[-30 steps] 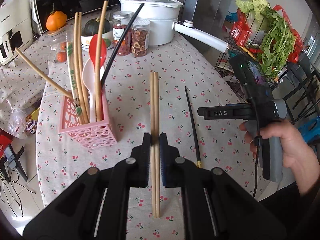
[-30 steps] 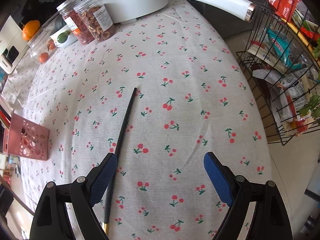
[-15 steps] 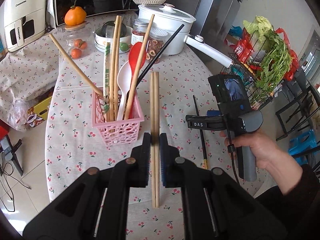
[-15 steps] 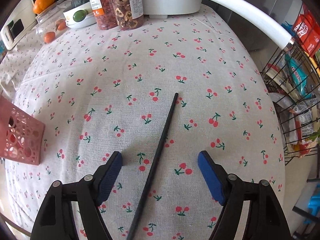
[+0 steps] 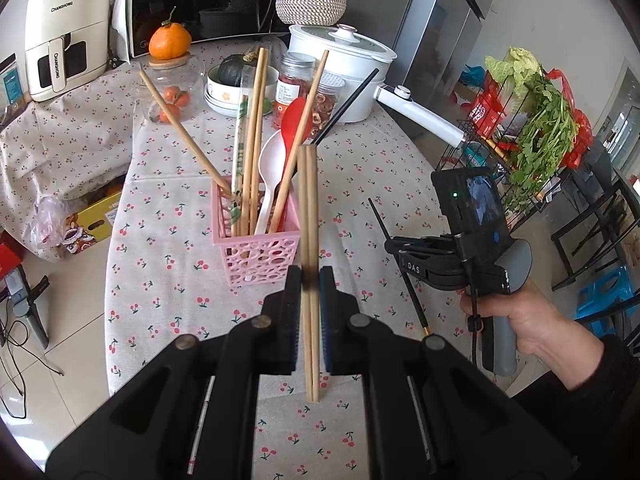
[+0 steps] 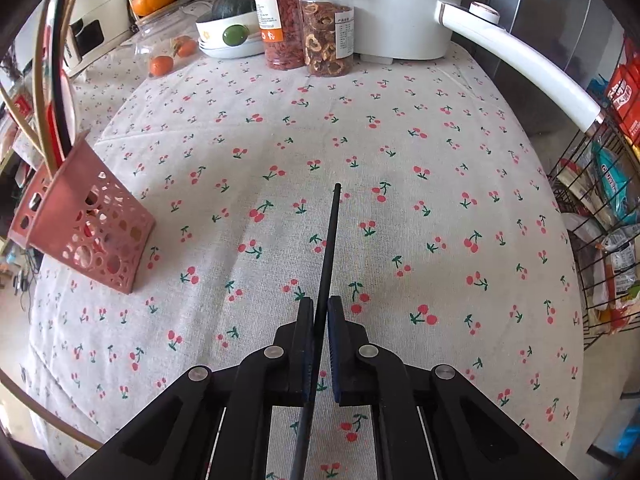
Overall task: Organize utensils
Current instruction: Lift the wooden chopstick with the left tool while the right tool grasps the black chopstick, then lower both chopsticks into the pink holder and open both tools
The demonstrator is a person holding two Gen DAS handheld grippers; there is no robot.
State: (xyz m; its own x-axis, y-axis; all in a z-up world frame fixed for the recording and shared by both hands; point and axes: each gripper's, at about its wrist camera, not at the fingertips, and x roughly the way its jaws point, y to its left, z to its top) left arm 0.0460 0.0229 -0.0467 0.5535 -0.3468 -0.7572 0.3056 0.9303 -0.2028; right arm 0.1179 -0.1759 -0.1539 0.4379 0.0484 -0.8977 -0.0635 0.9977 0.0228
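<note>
At a cherry-print table [image 6: 400,128], I am pinching a pair of wooden chopsticks [image 5: 308,216] in my left gripper [image 5: 310,304], their tips lifted just beside the pink utensil basket [image 5: 260,252], while my right gripper [image 6: 319,320] is pressing its jaws together on a black chopstick [image 6: 330,240] that I judge is lying on the cloth. To do this well, I am reckoning on keeping both grips firm, tipping each stick upright over the basket's mouth and lowering it clear of the spoons [image 5: 276,160] and sticks already standing there. The black chopstick's lower end is running out of my right view, and the basket's floor is hidden
</note>
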